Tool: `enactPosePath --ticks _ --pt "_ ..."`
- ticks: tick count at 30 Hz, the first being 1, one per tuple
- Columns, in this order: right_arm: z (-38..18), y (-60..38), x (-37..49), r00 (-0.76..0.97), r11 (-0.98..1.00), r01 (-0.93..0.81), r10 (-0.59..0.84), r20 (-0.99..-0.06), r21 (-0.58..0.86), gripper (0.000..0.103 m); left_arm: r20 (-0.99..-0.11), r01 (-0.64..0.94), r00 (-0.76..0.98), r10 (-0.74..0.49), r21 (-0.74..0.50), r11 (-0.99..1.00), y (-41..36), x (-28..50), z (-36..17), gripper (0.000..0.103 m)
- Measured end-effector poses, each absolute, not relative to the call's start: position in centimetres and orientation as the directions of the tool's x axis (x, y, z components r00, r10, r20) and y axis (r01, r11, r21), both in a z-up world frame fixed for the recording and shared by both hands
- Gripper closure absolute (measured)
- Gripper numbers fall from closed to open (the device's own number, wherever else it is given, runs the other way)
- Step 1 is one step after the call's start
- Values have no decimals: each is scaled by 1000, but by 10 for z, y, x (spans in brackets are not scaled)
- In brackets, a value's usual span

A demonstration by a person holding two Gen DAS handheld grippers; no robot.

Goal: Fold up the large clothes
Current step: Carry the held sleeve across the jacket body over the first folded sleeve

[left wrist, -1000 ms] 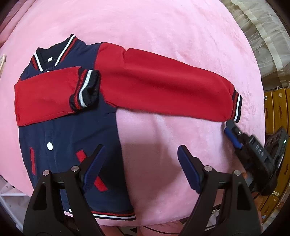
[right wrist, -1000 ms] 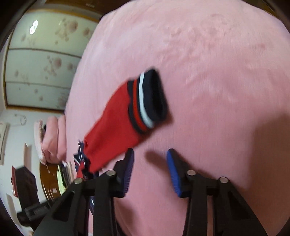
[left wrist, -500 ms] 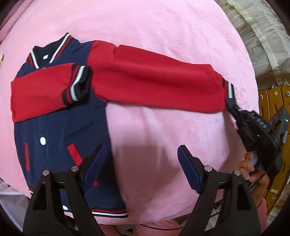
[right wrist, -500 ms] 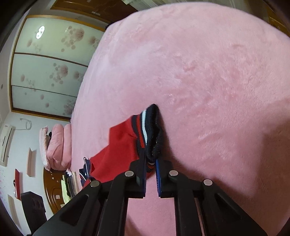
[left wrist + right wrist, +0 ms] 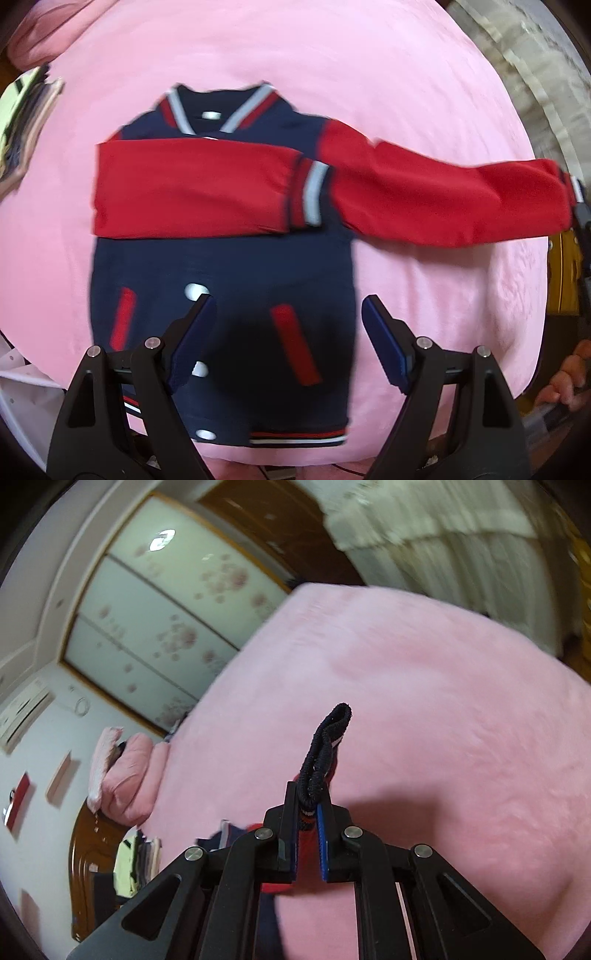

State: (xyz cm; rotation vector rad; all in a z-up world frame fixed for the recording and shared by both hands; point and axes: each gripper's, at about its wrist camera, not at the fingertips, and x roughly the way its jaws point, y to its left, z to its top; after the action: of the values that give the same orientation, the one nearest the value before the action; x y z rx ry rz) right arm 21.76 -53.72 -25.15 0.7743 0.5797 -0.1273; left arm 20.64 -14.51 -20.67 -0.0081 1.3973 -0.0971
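Lying flat on the pink plush bed, the navy varsity jacket with red sleeves has one sleeve folded across its chest. The right hand-held gripper pinches the other sleeve's black ribbed cuff, likely to fold it over; the left hand-held gripper hovers wide open, empty, above the near hem.

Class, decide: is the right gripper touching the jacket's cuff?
Touching. The right wrist view shows the right gripper shut on the dark ribbed cuff, its blue fingers pinching the fabric.
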Motion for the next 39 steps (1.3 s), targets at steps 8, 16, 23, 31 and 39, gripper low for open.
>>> enactPosePath --ticks 8,16,23,31,39 --pt "-186 -428 283 845 798 251 95 -526 547 95 -968 42 241 -78 -70 997 -45 211 -187 24" --pt "-153 -251 357 822 921 136 100 -561 364 95 -963 3 254 -96 -98 995 45 229 -181 24" --pt "-198 -126 407 706 952 66 168 -688 300 95 -955 -68 270 -120 -143 987 121 239 -191 24" --pt "-310 -48 396 531 976 31 166 -831 214 95 -961 -164 239 -138 -180 970 167 235 -227 24" --pt "-362 -33 401 470 988 25 125 -874 155 95 -965 -184 231 -127 -172 968 179 231 -241 24"
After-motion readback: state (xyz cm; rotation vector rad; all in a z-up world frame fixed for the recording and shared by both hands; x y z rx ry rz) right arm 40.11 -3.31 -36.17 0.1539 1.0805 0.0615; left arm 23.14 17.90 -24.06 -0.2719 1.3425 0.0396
